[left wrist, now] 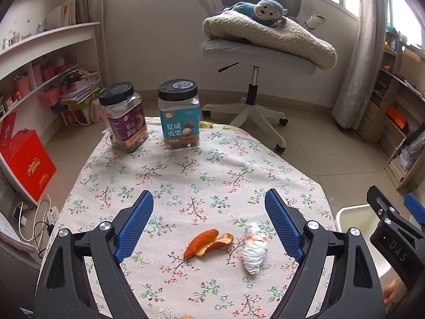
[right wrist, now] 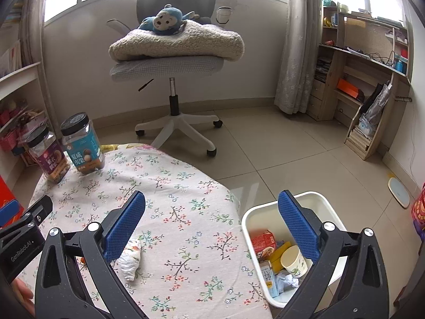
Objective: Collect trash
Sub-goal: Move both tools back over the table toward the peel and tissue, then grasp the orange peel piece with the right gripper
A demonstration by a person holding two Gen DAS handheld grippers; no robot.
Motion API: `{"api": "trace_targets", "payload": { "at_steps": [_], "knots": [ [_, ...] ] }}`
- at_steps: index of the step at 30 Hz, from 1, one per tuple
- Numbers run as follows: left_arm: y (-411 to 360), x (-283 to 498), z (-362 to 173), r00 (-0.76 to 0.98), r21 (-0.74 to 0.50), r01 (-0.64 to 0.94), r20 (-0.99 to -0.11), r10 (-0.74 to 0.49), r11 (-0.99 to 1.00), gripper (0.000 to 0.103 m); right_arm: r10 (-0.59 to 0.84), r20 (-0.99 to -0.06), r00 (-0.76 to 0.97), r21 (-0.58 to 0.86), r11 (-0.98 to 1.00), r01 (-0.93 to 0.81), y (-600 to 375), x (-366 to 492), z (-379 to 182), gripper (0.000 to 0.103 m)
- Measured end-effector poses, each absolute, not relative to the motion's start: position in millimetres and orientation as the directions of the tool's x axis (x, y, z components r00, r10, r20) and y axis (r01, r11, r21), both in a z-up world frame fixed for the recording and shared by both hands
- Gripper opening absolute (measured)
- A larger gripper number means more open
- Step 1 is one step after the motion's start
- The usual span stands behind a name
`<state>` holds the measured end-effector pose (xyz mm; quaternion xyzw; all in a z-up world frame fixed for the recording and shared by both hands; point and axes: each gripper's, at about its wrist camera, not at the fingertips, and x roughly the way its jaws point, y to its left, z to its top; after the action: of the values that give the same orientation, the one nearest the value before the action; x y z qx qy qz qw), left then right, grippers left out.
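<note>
An orange peel (left wrist: 208, 243) and a crumpled white tissue wad (left wrist: 254, 248) lie on the floral tablecloth (left wrist: 202, 175), near its front edge. My left gripper (left wrist: 209, 199) hangs open above them, nothing between its blue pads. In the right wrist view the tissue wad (right wrist: 130, 259) shows beside the left pad, and the white trash bin (right wrist: 268, 207) stands on the floor to the right of the table with a paper cup (right wrist: 293, 260), a red packet and other scraps inside. My right gripper (right wrist: 211, 199) is open and empty, spanning the table edge and the bin.
Two black-lidded snack jars, purple (left wrist: 126, 118) and teal (left wrist: 179, 115), stand at the table's far side. A swivel chair (left wrist: 255, 58) with a blanket and a plush monkey is beyond. Shelves line both walls, and a red box (left wrist: 29, 164) sits left.
</note>
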<state>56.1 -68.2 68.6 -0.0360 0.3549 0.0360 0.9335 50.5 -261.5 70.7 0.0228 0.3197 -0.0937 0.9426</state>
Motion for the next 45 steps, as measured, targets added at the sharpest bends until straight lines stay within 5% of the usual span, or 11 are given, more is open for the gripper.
{"api": "trace_targets", "payload": {
  "at_steps": [13,21,32,36,40,45],
  "knots": [
    [21.5,64.8,61.7,0.712,-0.104,-0.258,-0.693,0.116,0.960,0.084,0.093,-0.808,0.581,0.121,0.993,0.009,-168.2,97.8,1.4,0.096],
    [50.7,65.9,58.8,0.699,-0.139,-0.308,-0.705,0.124,0.941,0.084,0.256,-0.878,0.404,0.274,0.962,-0.014,-123.9,108.9,-38.2,0.086],
    [70.4,70.7,48.5,0.675,-0.156,-0.333,-0.728,0.120,0.930,0.084,0.197,-0.926,0.323,0.192,0.980,-0.047,-86.8,130.7,-86.0,0.086],
    [73.2,73.4,47.8,0.672,-0.166,-0.339,-0.731,0.115,0.926,0.084,0.113,-0.922,0.370,0.067,0.988,-0.136,-71.9,130.1,-86.4,0.062],
    [70.7,75.0,47.5,0.672,-0.168,-0.337,-0.732,0.112,0.926,0.084,0.148,-0.919,0.366,0.087,0.980,-0.179,-73.9,131.7,-81.9,0.030],
    [63.0,77.6,49.1,0.677,-0.168,-0.329,-0.728,0.107,0.929,0.084,0.209,-0.911,0.356,0.127,0.962,-0.241,-76.5,123.9,-64.9,0.018]
  ]
}}
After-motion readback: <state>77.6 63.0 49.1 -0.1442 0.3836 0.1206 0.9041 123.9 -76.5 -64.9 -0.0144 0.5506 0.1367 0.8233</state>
